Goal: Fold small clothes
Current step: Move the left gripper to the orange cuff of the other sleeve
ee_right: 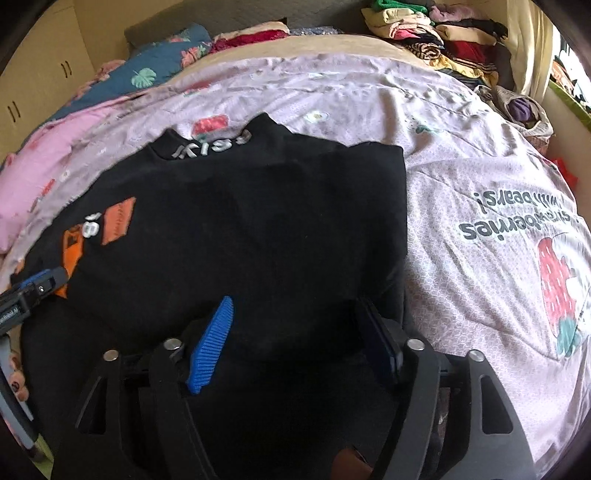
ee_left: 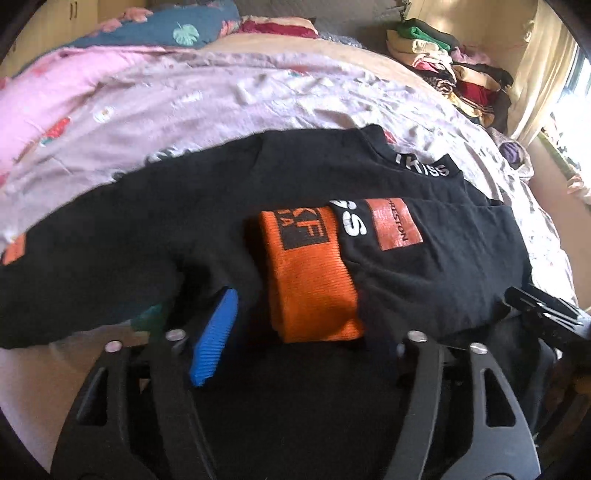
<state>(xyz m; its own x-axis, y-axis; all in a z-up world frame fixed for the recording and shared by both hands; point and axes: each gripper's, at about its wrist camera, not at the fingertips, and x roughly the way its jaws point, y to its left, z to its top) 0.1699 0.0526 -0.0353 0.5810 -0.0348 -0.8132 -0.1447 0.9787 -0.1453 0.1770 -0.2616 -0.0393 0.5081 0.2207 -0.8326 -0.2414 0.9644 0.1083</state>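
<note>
A black sweatshirt (ee_right: pixel 258 229) is lying spread over the pale pink bedspread (ee_right: pixel 461 184), its collar lettering turned toward the far side of the bed. One sleeve is folded in across the chest, so its orange cuff (ee_left: pixel 314 280) is sitting just beside an orange patch (ee_left: pixel 397 225) and some white letters.

The left gripper (ee_left: pixel 306 332) is hovering low over the near edge of the garment with its jaws standing apart; the cuff is lying between the fingers, but the blue pad (ee_left: pixel 216 336) is not pressing on it, and the other fingertip is lost against the dark cloth. The right gripper (ee_right: pixel 303 339) is poised over the sweatshirt's other near corner, jaws likewise spread, black cloth lying loose between the ribbed blue pad (ee_right: pixel 212 343) and the darker one opposite. From the right wrist view, the left gripper's body is poking in at the left edge, with a person's fingers (ee_right: pixel 18 384) wrapped below it.

Nothing is blocking the garment itself. The bedspread is showing strawberry prints and upside-down lettering. A teal floral pillow (ee_right: pixel 162 70) is resting at the head of the bed, a heap of folded clothes (ee_right: pixel 436 33) is piled in the far right corner by a bright curtain (ee_left: pixel 546 74), and pale cupboard doors (ee_right: pixel 37 81) are lining the left wall.
</note>
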